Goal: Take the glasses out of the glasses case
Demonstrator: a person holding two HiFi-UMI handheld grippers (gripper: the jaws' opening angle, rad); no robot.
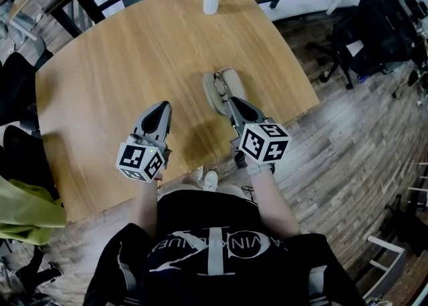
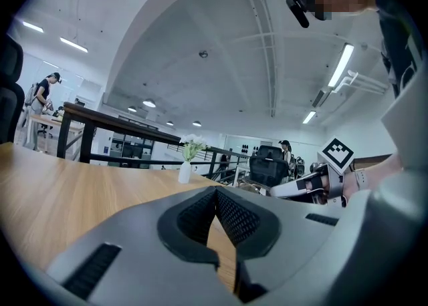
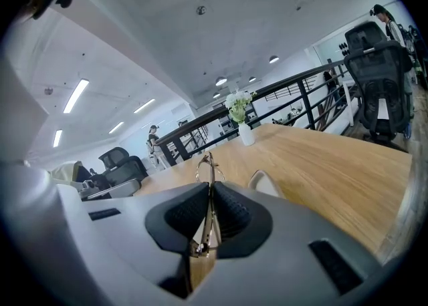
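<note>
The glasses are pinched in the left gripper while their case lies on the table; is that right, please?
Not quite: the right gripper, not the left gripper, pinches the glasses, as the right gripper view shows. Their case does lie on the table.

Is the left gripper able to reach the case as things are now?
Probably yes: the case lies open close beside the left gripper, and nothing stands between them. Its shut jaws must open first.

Table [image 1: 114, 77] has broad bare wood left and far; glasses case [image 1: 224, 88] stands right of centre, vase [image 1: 210, 2] at far edge.
</note>
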